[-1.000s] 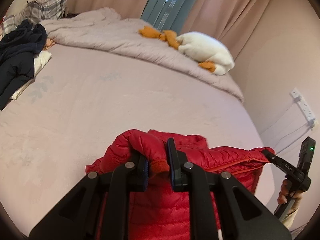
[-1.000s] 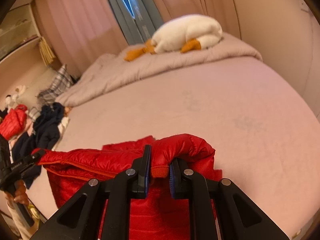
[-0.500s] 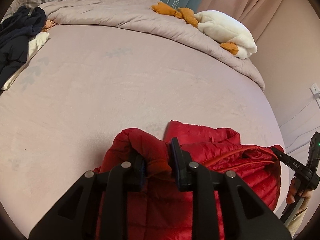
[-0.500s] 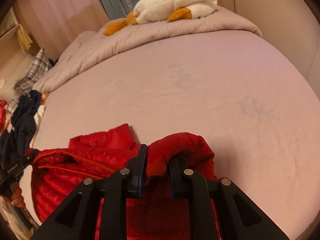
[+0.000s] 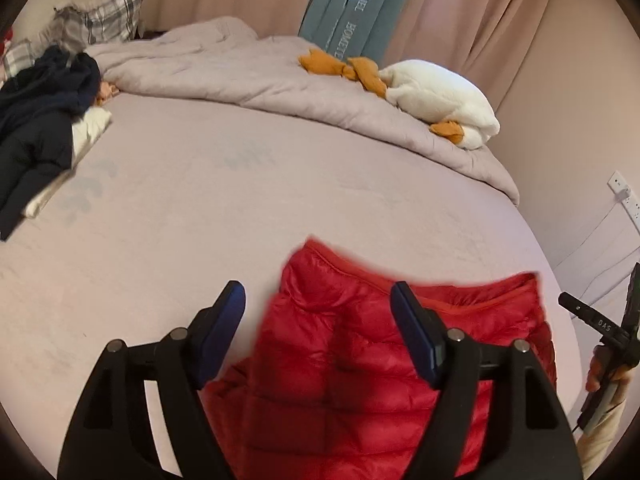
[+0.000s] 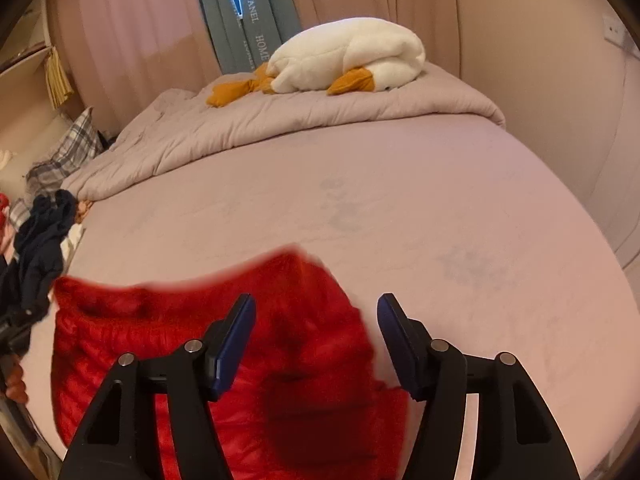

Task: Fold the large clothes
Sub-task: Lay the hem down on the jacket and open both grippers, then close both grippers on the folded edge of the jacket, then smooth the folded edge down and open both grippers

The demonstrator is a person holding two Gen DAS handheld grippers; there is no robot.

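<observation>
A red puffer jacket (image 5: 360,360) lies on the pink bed sheet (image 5: 200,220) near the bed's front edge, blurred as it drops. My left gripper (image 5: 318,300) hovers over the jacket's left side, its jaws opening, and the pads touch no cloth. In the right wrist view the same jacket (image 6: 200,340) spreads below my right gripper (image 6: 316,312), whose jaws are also opening with nothing pressed between them. The right gripper's tip (image 5: 584,312) and the hand holding it show at the far right of the left wrist view.
A rumpled grey duvet (image 5: 248,76) lies across the far side of the bed with a white plush goose (image 5: 436,96) on it. Dark navy clothes (image 5: 36,120) and plaid pillows (image 5: 112,12) sit at the far left. A wall with sockets (image 5: 624,196) borders the right.
Both grippers held folds of the red jacket shut between their pads; now both have spread wide and let go, and the jacket has fallen flatter onto the sheet.
</observation>
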